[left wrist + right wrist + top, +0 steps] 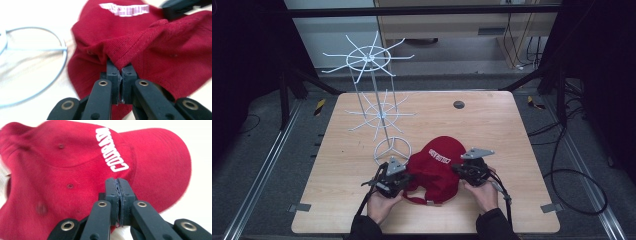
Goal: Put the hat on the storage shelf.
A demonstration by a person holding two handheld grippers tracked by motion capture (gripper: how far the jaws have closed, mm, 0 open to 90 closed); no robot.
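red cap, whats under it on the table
The red cap lies on bare wooden table; both grippers, left and right, pinch its fabric. Whatever sits inside the crumpled crown is covered. The white wire rack stands beside it, not underneath.

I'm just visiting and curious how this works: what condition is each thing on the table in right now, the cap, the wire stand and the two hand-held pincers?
Red cap: lying on the table, crumpled, pinched from both sides.
Wire rack: standing upright, its prongs bare.
Left gripper: jaws closed on a fold of the cap's fabric.
Right gripper: jaws pressed together at the cap; whether any fabric is caught between them is unclear.
Table: wooden.
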